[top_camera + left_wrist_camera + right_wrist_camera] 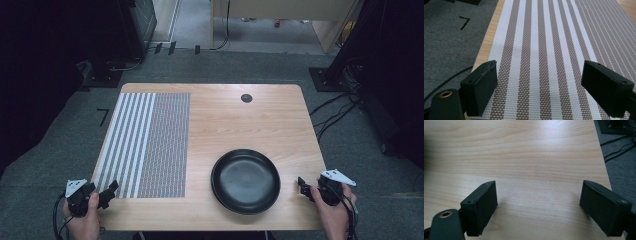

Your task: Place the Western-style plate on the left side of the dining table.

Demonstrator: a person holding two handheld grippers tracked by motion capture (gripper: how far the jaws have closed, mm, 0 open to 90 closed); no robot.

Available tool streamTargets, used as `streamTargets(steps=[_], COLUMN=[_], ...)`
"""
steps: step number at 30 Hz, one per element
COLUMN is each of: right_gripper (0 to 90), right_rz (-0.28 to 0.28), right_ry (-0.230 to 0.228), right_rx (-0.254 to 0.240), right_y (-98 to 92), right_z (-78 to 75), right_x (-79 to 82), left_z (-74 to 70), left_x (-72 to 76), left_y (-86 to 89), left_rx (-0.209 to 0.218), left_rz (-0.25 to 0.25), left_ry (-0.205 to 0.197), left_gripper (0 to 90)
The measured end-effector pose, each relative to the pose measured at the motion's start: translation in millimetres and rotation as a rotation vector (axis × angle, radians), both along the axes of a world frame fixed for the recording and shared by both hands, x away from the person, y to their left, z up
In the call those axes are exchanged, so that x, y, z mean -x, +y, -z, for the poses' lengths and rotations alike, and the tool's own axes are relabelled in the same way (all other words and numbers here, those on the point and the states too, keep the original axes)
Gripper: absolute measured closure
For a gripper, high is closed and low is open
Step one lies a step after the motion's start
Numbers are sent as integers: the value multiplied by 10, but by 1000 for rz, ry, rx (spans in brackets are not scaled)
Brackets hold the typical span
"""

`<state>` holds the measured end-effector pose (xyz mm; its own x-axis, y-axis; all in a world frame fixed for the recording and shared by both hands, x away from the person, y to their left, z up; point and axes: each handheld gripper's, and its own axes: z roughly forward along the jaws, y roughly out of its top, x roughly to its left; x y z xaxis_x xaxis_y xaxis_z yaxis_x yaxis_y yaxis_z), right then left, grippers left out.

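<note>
So I was looking down at a pale wood-grain surface with rounded corners and a small dark round grommet near its far edge. A woven rectangular placemat lay flat on the left part; its left half had broad white and brown stripes, its right half a much finer mesh pattern. Up close in the left gripper view the weave looked like coarse plastic basket mesh. A round, glossy black shallow plate sat near the front right, empty. My left gripper hung over the mat's near left corner, jaws spread wide with nothing between them. My right gripper hovered just right of the plate, jaws equally wide apart over bare wood, holding nothing. Grey carpet lay all around.
</note>
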<state>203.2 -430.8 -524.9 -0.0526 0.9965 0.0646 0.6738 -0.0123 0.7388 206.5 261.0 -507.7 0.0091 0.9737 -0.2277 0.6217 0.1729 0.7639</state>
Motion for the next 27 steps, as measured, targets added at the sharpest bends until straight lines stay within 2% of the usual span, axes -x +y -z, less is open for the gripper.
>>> streamTargets(steps=[2,5,7,11,15,17,19,20,21,22,25,26,27], right_gripper=[140,138,141,147,158,156,146,150,150,150,164,174,173], right_rz=[0,5,6,1,20,18,6,14,14,4,-10,-54,-62], right_ry=[-7,-10,-6,3,-12,-18,-18,-29,-29,-39,-33,-19,-13], right_rx=[-36,-53,-39,-32,-59,-51,12,40,40,6,-4,-29,-28], right_y=[-32,-44,-31,-30,-32,-27,-11,-16,-16,-32,-24,4,18], right_z=[-3,-4,-4,-14,-63,-83,-138,-214,-214,-286,-325,-363,-371], right_x=[7,9,6,-3,-1,-2,-11,-20,-20,-45,-77,-130,-148], left_z=[-5,-32,-73,-106,-138,-158,-181,-211,-211,-237,-298,-316,-325], left_x=[-2,-4,-15,-28,-42,-53,-73,-100,-100,-120,-185,-225,-251], left_y=[-11,-61,-153,-233,-316,-352,-380,-411,-411,-437,-515,-549,-571], left_rx=[3,41,27,19,12,5,5,9,9,14,2,-6,-7], left_rz=[0,22,50,72,89,101,104,107,107,112,147,165,173], left_ry=[0,-7,-16,-25,-29,-29,-30,-31,-31,-34,-37,-34,-30], left_gripper=[134,135,135,135,135,135,135,135,135,135,135,135,135])
